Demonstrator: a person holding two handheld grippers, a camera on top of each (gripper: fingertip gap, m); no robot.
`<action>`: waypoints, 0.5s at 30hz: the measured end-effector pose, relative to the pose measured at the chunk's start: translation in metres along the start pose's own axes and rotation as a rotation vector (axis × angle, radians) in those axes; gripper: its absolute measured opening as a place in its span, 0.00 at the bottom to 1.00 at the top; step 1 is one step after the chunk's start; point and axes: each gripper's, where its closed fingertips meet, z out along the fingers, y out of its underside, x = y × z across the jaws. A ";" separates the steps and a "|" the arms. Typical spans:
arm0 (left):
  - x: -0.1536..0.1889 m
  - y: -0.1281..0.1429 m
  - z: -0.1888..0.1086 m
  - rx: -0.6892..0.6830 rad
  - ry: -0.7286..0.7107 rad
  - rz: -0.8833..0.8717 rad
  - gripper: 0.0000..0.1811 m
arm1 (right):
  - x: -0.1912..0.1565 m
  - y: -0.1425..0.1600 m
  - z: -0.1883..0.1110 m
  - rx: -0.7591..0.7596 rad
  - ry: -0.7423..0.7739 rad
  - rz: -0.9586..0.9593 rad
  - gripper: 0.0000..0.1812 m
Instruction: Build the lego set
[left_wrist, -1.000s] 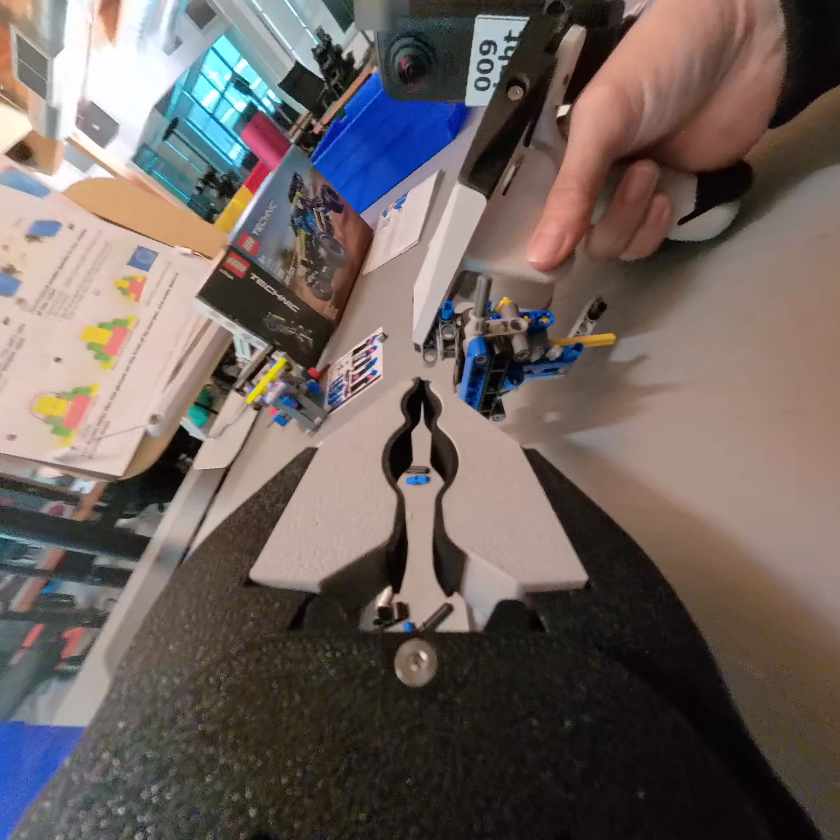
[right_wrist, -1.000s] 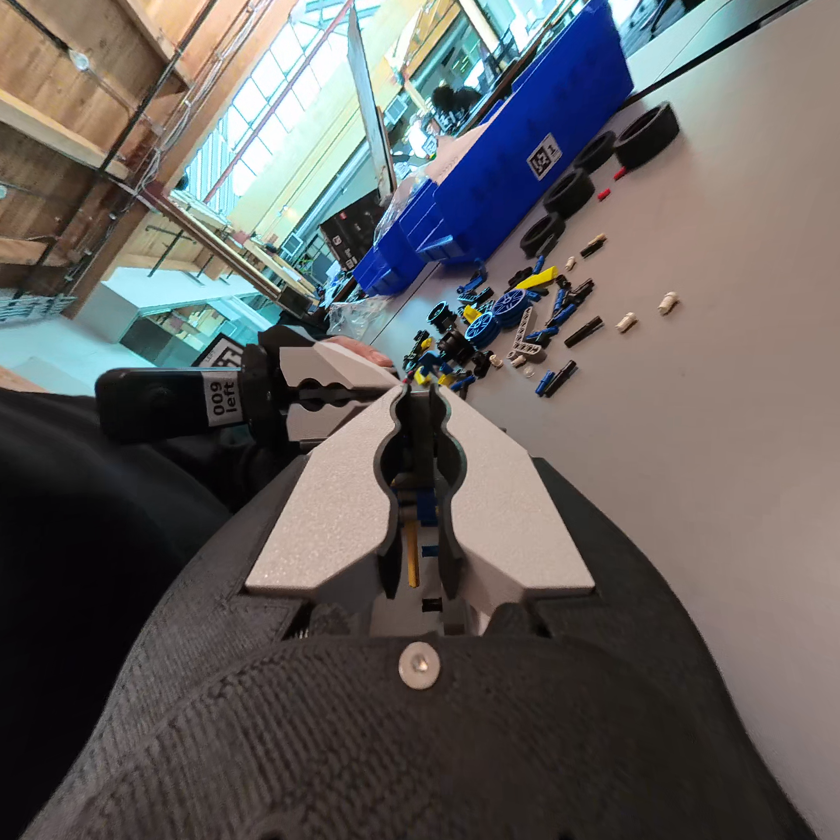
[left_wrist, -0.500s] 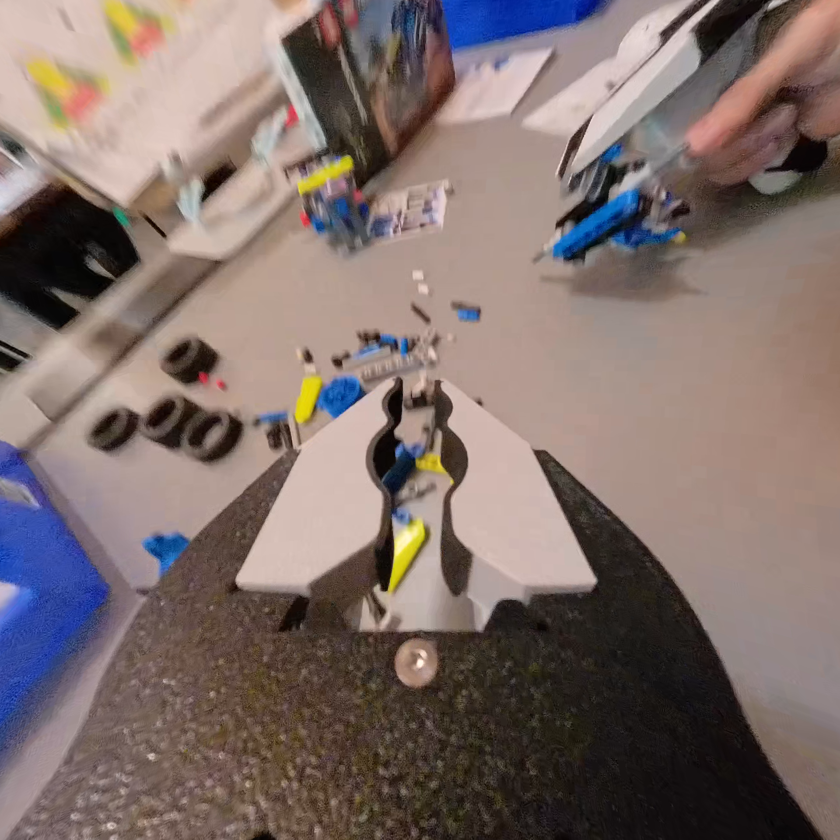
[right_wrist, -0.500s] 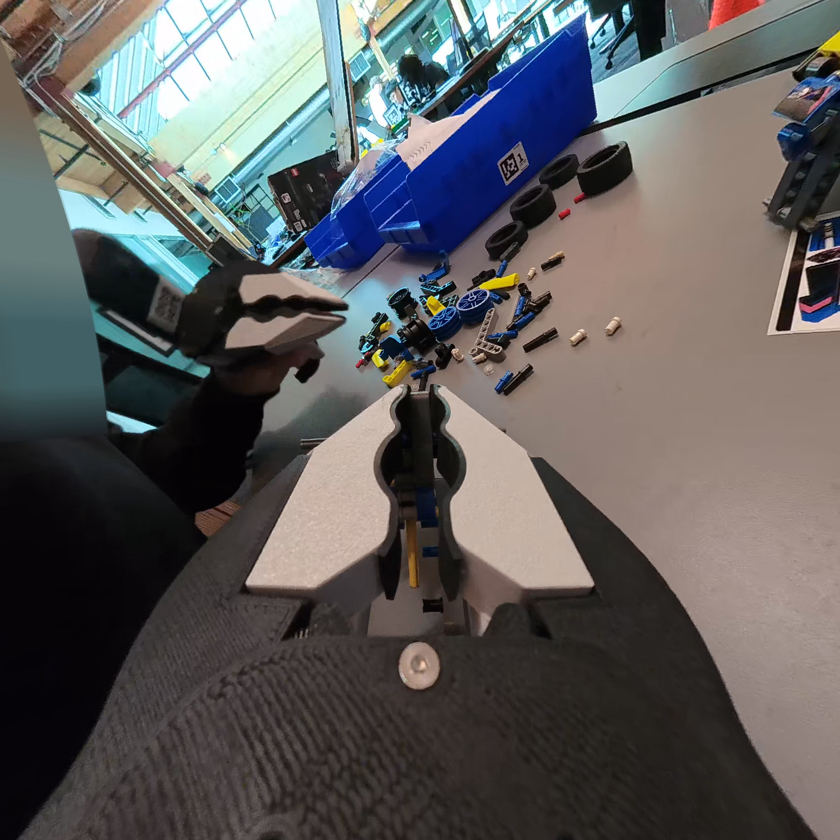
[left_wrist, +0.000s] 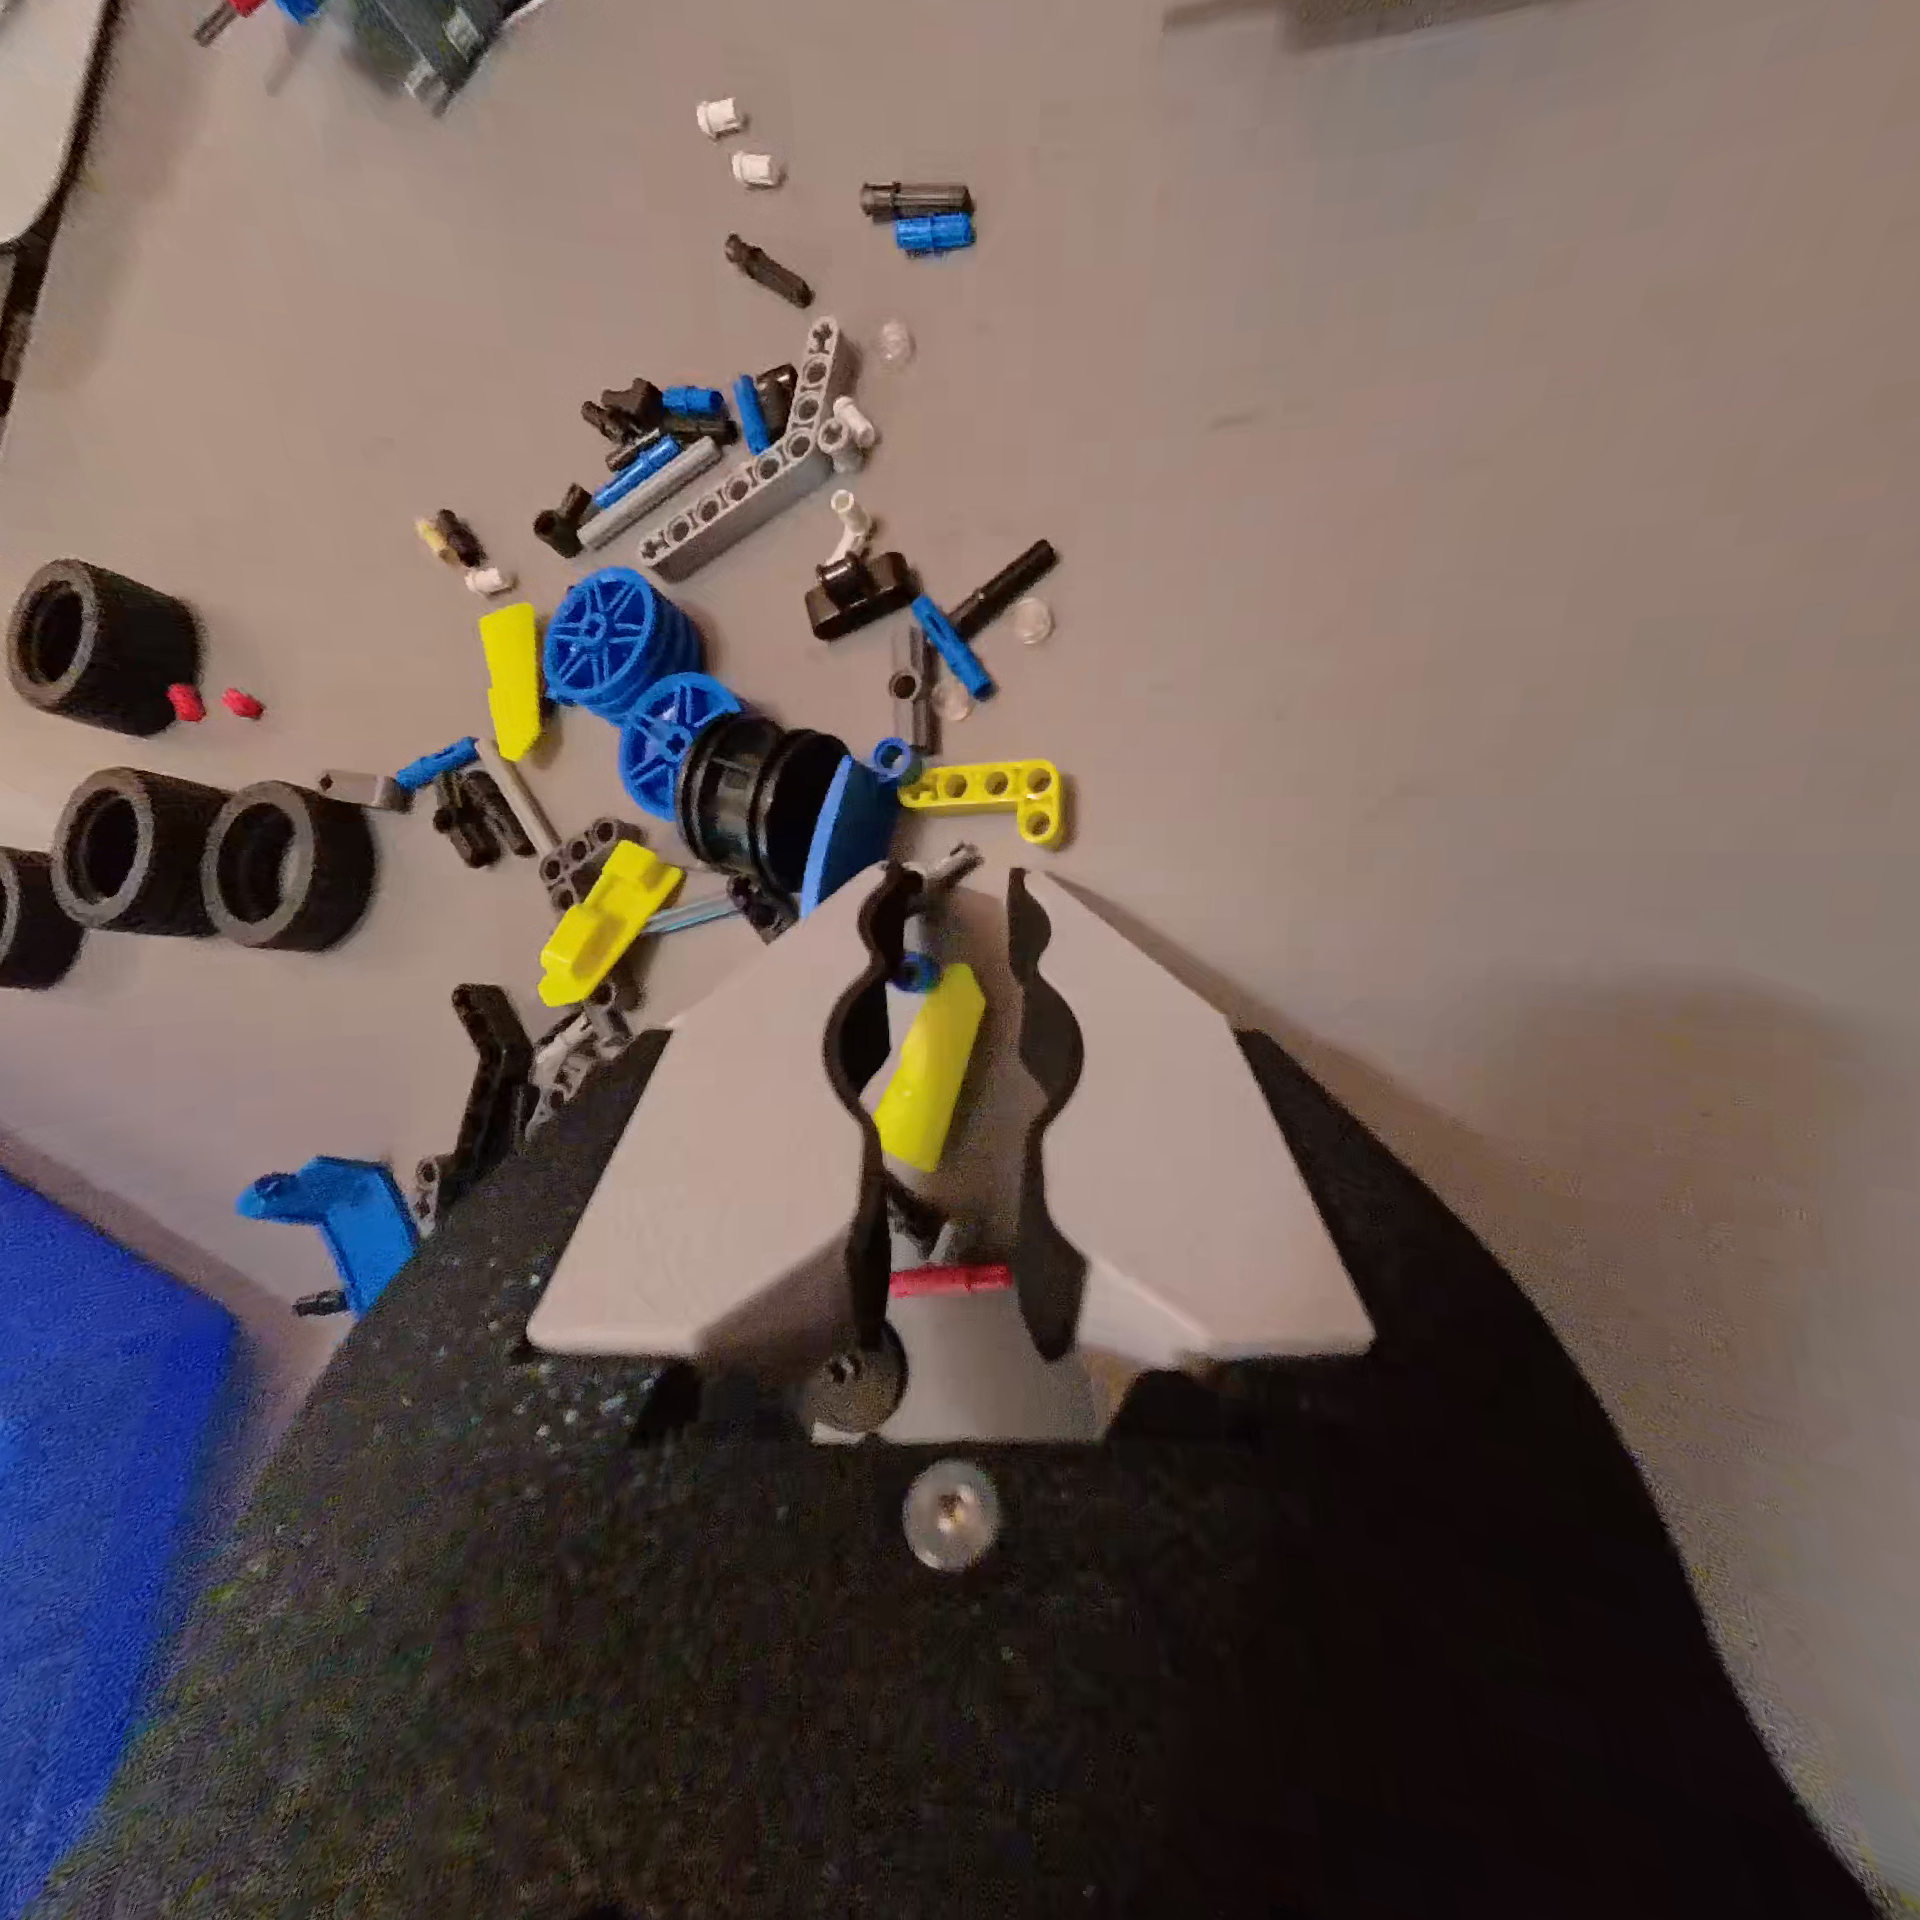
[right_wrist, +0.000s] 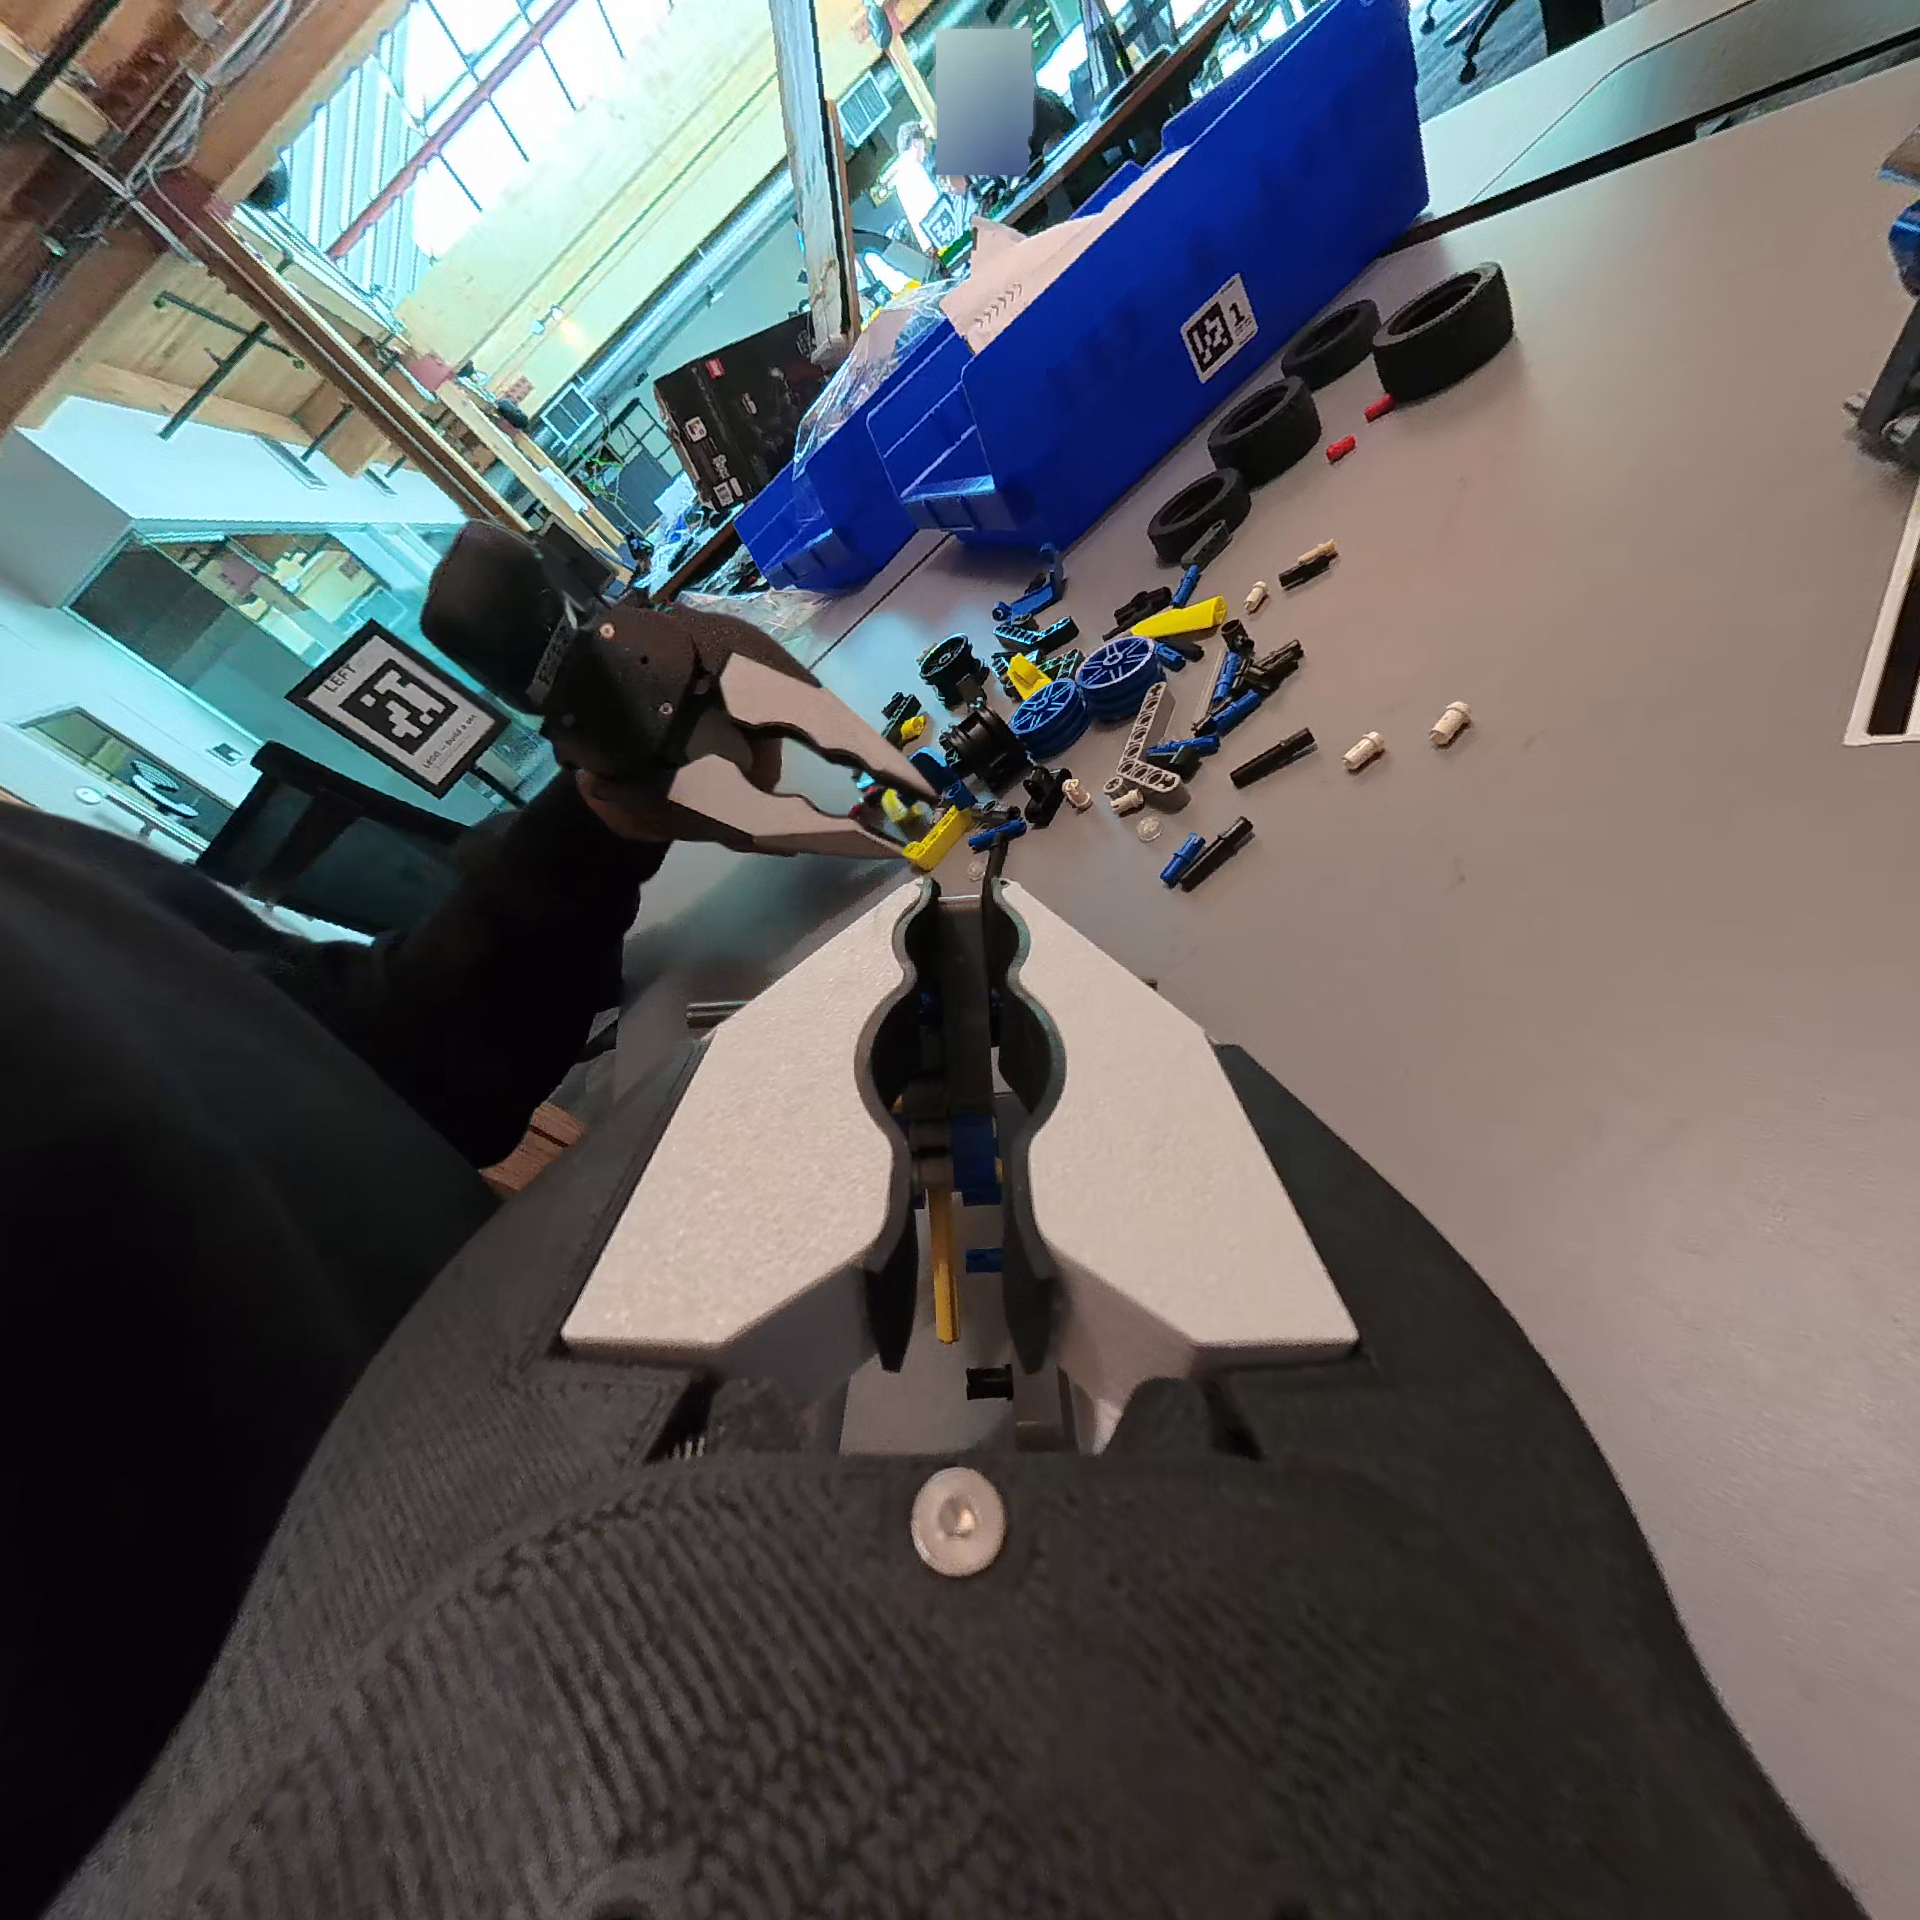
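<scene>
The table (left_wrist: 1455, 520) is seen as smooth and matt. Glossy plastic is shown by the yellow panel (left_wrist: 928, 1070), matt rubber by the tyres (left_wrist: 281, 862) at nine o'clock.

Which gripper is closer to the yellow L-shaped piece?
Left. The left gripper has its tips right beside the yellow L-shaped piece, while the right gripper sits farther back, holding a model.

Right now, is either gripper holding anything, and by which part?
The right gripper is shut on the partly built lego assembly, gripping its dark upper beam. The left gripper is open over the loose pieces, holding nothing.
</scene>
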 end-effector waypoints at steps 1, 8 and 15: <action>-0.004 0.001 0.000 -0.006 -0.007 0.013 0.09 | 0.000 0.000 0.000 0.002 0.000 -0.001 0.04; -0.004 0.004 0.002 0.015 0.062 -0.093 0.03 | 0.000 0.000 0.000 0.000 -0.008 0.011 0.04; 0.017 -0.004 0.001 0.048 0.159 -0.190 0.04 | -0.002 0.003 0.002 -0.020 -0.009 -0.002 0.04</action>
